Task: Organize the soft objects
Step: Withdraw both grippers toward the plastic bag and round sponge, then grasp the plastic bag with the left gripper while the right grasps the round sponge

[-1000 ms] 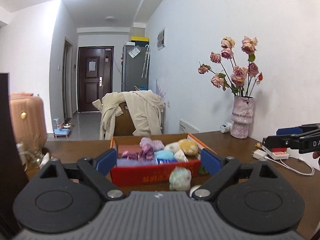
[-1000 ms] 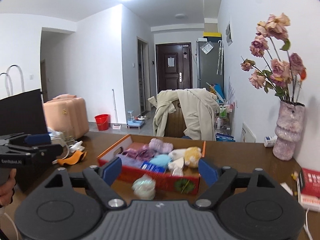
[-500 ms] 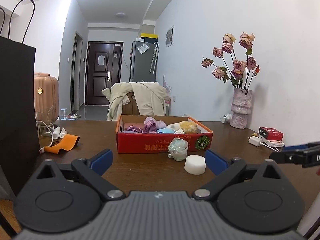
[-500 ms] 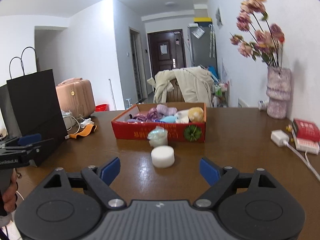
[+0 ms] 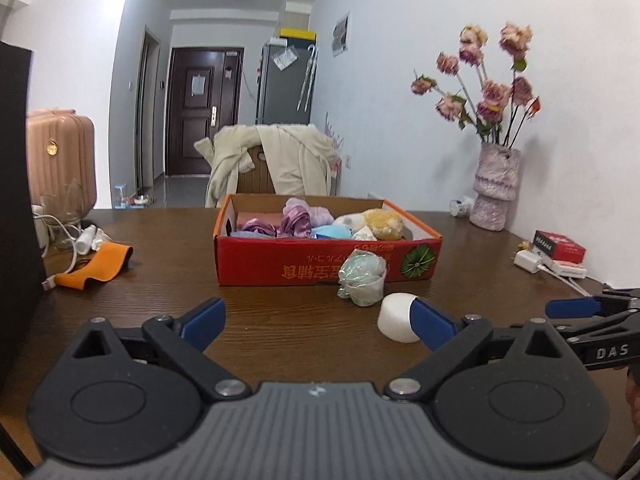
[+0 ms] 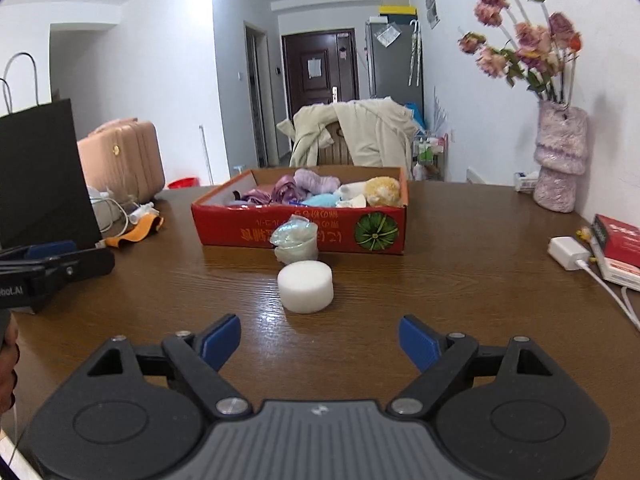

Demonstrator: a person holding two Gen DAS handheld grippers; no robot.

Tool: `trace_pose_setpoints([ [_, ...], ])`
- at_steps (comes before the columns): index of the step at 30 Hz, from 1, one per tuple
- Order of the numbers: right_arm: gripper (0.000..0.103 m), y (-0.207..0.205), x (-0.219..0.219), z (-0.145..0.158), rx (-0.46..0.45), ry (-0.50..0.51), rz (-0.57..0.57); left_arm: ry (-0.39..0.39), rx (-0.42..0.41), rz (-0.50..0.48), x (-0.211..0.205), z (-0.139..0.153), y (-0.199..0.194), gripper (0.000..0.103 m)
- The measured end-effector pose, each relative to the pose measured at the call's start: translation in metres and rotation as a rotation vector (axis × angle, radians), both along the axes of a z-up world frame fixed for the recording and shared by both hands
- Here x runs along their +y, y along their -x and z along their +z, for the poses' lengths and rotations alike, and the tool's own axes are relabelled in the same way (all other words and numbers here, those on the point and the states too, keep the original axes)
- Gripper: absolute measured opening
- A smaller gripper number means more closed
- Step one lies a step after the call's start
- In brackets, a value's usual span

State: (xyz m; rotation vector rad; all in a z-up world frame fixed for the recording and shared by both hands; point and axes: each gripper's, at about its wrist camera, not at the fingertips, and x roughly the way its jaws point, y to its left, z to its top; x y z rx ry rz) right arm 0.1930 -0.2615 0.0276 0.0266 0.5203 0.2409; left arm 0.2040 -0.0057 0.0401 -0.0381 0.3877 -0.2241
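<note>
Blue-padded left tool (image 5: 318,322) and right tool (image 6: 320,340) both wide apart, empty, above the wooden table (image 6: 460,280).

We see a white foam puck (image 6: 305,286) lying flat on the brown desk (image 6: 440,280), a short cylinder with its round face up. Just behind it sits a crumpled pale green bundle in clear plastic (image 6: 294,240), upright and touching, or nearly touching, the front wall of the red cardboard box (image 6: 260,232). The box is open-topped, with printing and a green fruit picture on its front. Inside it we see a purple satin cloth (image 6: 286,190), a lilac fluffy piece (image 6: 316,182), a light blue soft item (image 6: 322,200), a white piece (image 6: 352,190) and a yellow plush (image 6: 382,192), all piled loosely together.
</note>
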Motion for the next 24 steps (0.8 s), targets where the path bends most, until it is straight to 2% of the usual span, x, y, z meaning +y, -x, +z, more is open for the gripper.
trace_pose_setpoints([
  [7,0.086,-0.076,0.033,-0.022,0.013,0.064,0.066,-0.020,0.064,-0.052,-0.017,-0.010,-0.074,0.101],
  [12,0.084,-0.131,0.052,-0.046,0.075,0.073,0.090,-0.040,0.143,-0.091,-0.039,-0.025,-0.139,0.101],
  [14,0.071,-0.143,0.050,-0.051,0.087,0.053,0.088,-0.051,0.170,-0.092,-0.049,-0.030,-0.158,0.100],
  [15,0.056,-0.146,0.046,-0.051,0.087,0.040,0.085,-0.047,0.169,-0.105,-0.053,-0.033,-0.164,0.100],
  [18,0.056,-0.145,0.026,-0.048,0.065,0.001,0.044,-0.037,0.175,-0.145,-0.069,-0.039,-0.184,0.100],
  [19,0.055,-0.144,0.019,-0.047,0.053,-0.013,0.023,-0.040,0.179,-0.147,-0.074,-0.041,-0.190,0.098],
  [24,0.055,-0.146,-0.019,-0.050,0.011,-0.114,-0.105,-0.042,0.204,-0.162,-0.093,-0.057,-0.208,0.063],
])
